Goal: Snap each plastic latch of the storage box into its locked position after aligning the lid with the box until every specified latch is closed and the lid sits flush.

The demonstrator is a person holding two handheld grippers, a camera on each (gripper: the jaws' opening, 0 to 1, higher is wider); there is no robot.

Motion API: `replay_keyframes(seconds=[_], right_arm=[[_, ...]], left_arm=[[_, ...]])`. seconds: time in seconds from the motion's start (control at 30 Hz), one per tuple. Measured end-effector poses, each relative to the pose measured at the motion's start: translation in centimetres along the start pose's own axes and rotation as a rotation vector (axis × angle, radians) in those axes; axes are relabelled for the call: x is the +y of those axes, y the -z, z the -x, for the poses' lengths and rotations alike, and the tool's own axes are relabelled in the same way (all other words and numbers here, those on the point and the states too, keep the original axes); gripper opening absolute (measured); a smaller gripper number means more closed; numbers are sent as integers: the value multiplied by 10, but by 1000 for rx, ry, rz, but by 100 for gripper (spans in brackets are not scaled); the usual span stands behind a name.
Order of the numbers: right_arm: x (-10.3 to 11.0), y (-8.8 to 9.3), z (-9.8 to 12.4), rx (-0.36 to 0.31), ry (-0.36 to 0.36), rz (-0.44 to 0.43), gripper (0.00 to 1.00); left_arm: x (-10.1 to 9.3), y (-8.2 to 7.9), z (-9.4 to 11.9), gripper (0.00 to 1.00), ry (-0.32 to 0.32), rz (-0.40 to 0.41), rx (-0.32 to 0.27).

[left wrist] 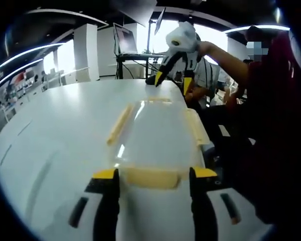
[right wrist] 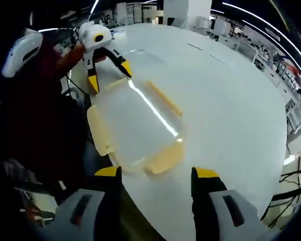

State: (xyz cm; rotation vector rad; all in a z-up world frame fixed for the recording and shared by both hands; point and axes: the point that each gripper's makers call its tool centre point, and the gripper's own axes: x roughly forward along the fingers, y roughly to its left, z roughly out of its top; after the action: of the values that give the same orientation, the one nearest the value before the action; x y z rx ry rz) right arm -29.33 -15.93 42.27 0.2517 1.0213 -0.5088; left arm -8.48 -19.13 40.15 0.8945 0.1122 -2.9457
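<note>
— Looking along the left gripper (left wrist: 154,175), where does the box (left wrist: 153,138) sit?

— On the white worktop (left wrist: 65,130), clear lid on, its near yellow latch (left wrist: 151,177) just ahead of the spread, empty fingers. The right gripper (right wrist: 156,173) faces the opposite end latch (right wrist: 165,156), fingers parted too, nothing held.

— How to close them well?

— I'd press each end latch squarely, both ends together, then the side ones.

— And the room?

— Bright, open office, windows beyond

Clear box (left wrist: 153,133), yellow latches (left wrist: 151,177), white table (left wrist: 65,125).
</note>
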Motion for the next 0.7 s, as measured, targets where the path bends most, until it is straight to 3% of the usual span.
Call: replay_keyframes(seconds=[0.07,0.2,0.6,0.7], right_arm=[[-1,-3,-2,10,-12,73,62],[-3,-7,-5,15,-30,125,61],[-6,-11,-15,58,-72,225,57],[-7,-10,-17,70,-79,237,57]], left_arm=[[0,0,0,56,-1,-3,4],[-2,-2,0,56,0,-4,11],[-6,-2,1,54,24,-21,39],[-2,7,2,53,1,-74,92]])
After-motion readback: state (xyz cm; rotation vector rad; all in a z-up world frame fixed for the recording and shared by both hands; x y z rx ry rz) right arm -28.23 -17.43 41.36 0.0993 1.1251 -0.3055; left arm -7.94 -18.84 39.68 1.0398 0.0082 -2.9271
